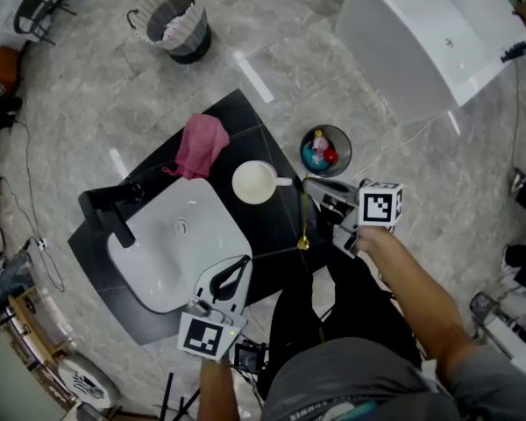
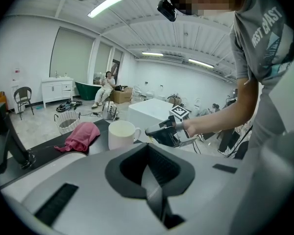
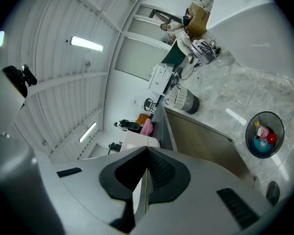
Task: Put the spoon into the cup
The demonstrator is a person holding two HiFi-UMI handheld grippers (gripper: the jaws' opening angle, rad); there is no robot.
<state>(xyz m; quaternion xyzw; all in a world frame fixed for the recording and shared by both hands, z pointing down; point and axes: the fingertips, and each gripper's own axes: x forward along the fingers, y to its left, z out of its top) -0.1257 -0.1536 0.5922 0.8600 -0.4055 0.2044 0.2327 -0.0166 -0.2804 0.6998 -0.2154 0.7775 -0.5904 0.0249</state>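
Note:
A white cup (image 1: 256, 182) stands on the black counter (image 1: 254, 121), just right of the sink's far corner; it also shows in the left gripper view (image 2: 121, 134). A thin gold spoon (image 1: 304, 222) hangs bowl down off the counter's right edge, close to the cup's handle. My right gripper (image 1: 309, 186) is shut on the top of its handle, seen as a pale strip (image 3: 140, 195) between the pads. The left gripper (image 1: 231, 277) is shut and holds nothing, over the sink's near corner. Its own view (image 2: 149, 173) looks toward the cup and the right gripper (image 2: 156, 130).
A white sink (image 1: 180, 244) with a black faucet (image 1: 114, 213) fills the counter's left part. A pink cloth (image 1: 202, 145) lies behind it. A small waste bin (image 1: 326, 150) stands on the floor right of the cup. A basket (image 1: 171, 20) and a white bathtub (image 1: 438, 33) stand farther off.

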